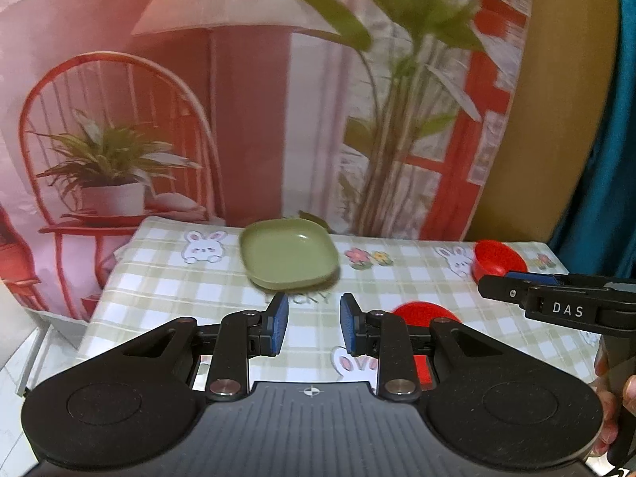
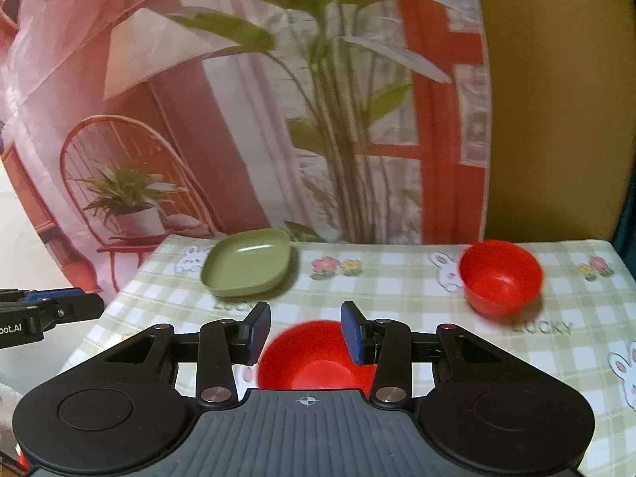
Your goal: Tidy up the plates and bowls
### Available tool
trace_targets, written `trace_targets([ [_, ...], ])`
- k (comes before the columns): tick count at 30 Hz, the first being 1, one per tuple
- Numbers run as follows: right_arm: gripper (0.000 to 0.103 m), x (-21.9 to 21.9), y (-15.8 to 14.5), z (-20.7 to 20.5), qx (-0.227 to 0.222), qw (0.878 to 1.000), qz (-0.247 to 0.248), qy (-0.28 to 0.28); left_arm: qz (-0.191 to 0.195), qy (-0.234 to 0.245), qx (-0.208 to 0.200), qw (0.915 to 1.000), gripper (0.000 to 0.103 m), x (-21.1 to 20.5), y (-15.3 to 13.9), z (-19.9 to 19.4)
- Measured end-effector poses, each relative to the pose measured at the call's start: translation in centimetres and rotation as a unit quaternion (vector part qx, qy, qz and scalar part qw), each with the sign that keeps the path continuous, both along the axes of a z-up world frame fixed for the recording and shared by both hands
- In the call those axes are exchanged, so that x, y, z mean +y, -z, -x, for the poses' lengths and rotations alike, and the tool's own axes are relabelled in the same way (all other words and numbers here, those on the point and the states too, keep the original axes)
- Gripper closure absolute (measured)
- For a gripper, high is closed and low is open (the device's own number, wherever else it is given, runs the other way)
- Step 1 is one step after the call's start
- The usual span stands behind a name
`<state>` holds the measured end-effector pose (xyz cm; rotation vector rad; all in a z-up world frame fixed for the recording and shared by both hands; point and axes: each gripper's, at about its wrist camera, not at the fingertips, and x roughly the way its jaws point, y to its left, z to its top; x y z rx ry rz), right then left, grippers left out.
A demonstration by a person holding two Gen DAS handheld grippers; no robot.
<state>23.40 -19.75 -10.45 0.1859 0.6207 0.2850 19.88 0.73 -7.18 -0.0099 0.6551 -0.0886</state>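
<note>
**Soft indoor light, motion blur, fisheye bend**

Even, warm light; faint shadows sit under the green plate and far red bowl. The backdrop smears toward 12 o'clock. Edges curve and darken at the corners.

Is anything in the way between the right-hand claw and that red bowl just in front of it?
Nothing visible. The right gripper hangs open above the near red bowl, with only checked tablecloth around it. The green plate and far red bowl sit well apart.
</note>
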Motion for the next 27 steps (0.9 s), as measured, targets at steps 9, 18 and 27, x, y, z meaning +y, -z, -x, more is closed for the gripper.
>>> trace_targets([
  [9,0.065,3.5,-1.3,-3.1,0.000,1.000,0.000,-0.013,0.009,-0.041,-0.002,0.9991,0.073,3.6,-0.3,-1.7],
  [18,0.065,7.1,-2.2,-6.3,0.002,1.000,0.003,-0.028,0.024,-0.060,-0.005,0.9979,0.073,6.3,-0.1,-4.9],
  [27,0.066,10.0,-1.2,-11.8,0.022,0.999,0.011,-0.034,0.030,-0.060,0.016,0.9976,0.066,6.8,3.2,-11.0],
])
